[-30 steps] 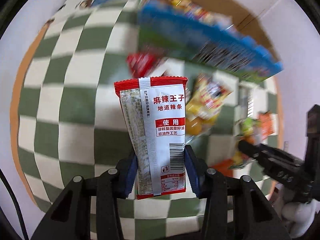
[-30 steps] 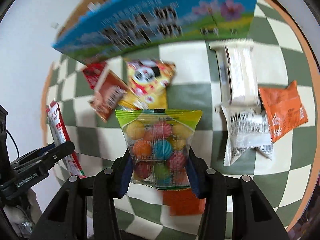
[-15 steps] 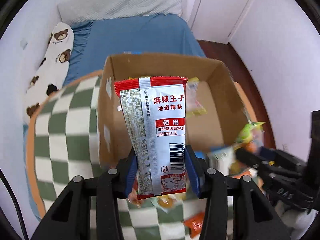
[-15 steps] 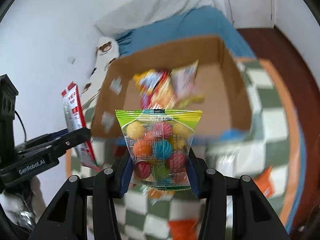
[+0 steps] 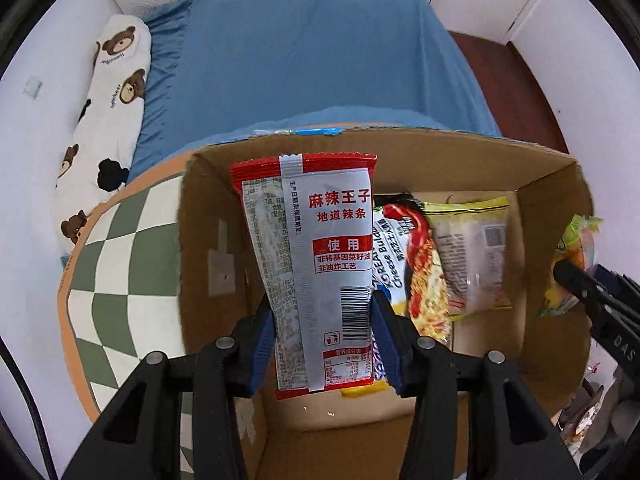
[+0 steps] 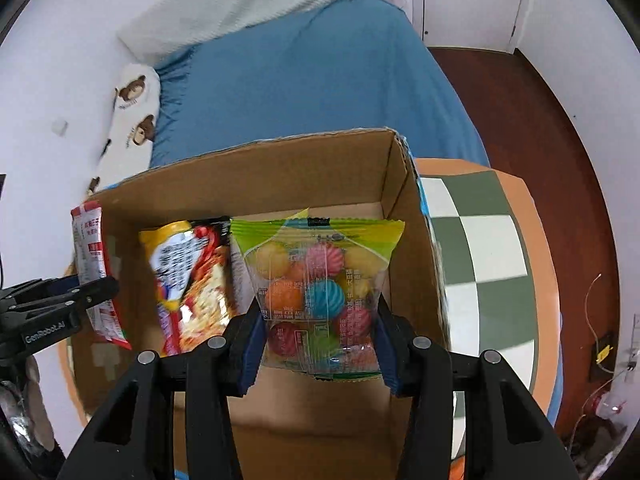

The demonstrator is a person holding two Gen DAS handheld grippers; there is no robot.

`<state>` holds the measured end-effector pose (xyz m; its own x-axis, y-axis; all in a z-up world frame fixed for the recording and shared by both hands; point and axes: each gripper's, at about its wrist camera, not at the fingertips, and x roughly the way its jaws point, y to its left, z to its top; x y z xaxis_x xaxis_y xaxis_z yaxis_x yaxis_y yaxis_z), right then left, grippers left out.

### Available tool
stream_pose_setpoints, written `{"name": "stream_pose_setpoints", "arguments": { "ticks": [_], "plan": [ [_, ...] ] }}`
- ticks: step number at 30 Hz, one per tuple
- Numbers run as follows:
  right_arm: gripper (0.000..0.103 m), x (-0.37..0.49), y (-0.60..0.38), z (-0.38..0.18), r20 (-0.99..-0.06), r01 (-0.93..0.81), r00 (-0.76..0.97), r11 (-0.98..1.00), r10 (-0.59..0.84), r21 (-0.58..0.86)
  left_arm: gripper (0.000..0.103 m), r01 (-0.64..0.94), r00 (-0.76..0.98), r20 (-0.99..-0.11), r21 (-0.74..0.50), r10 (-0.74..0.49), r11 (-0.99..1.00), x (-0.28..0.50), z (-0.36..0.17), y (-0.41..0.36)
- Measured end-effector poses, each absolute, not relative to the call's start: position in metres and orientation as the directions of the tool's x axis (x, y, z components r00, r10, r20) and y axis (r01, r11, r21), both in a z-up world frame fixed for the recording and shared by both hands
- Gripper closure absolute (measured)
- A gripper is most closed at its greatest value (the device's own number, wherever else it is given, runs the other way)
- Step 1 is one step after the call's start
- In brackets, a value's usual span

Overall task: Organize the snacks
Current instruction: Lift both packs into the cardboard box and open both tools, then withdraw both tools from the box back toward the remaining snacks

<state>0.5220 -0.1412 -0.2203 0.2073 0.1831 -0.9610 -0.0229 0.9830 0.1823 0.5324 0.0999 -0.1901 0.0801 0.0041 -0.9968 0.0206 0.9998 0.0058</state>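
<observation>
Reading 麻辣王子 on red packet (image 5: 316, 272), KOREAN Buldak Cheese noodles (image 5: 416, 264)

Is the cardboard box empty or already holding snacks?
Holding snacks: a noodle packet and a clear packet lie inside the cardboard box.

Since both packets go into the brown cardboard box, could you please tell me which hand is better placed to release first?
Probably the right: its gripper holds the clear bag of coloured balls over bare box floor, while the left gripper's red-and-white packet overlaps the noodle packets.
</observation>
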Motion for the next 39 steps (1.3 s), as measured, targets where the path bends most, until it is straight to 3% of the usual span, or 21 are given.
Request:
{"name": "stream_pose_setpoints", "arguments": {
  "ticks": [3, 7, 24, 39],
  "plan": [
    [0.025, 0.536, -0.138, -0.236, -0.968, -0.019, 0.197, 0.987, 0.157, 0.157, 0.049, 0.009, 0.05, -0.998, -0.024, -0.024, 1.0, 0.543, -0.2, 0.102],
    [0.012, 0.541, -0.133, -0.246, -0.969, -0.022, 0.182, 0.986, 0.164, 0.163, 0.015, -0.001, 0.067, -0.997, -0.045, -0.045, 0.999, 0.547, -0.203, 0.103],
    [0.007, 0.501, -0.121, -0.245, -0.965, -0.035, 0.227, 0.991, 0.132, 0.128, 0.014, -0.031, 0.214, -0.976, -0.055, -0.047, 0.998, 0.51, -0.181, 0.093],
    [0.006, 0.403, -0.115, -0.178, -0.885, -0.081, 0.454, 0.994, 0.103, 0.075, 0.014, -0.065, 0.426, -0.905, -0.018, 0.012, 0.998, 0.408, -0.121, 0.085]
  ]
}}
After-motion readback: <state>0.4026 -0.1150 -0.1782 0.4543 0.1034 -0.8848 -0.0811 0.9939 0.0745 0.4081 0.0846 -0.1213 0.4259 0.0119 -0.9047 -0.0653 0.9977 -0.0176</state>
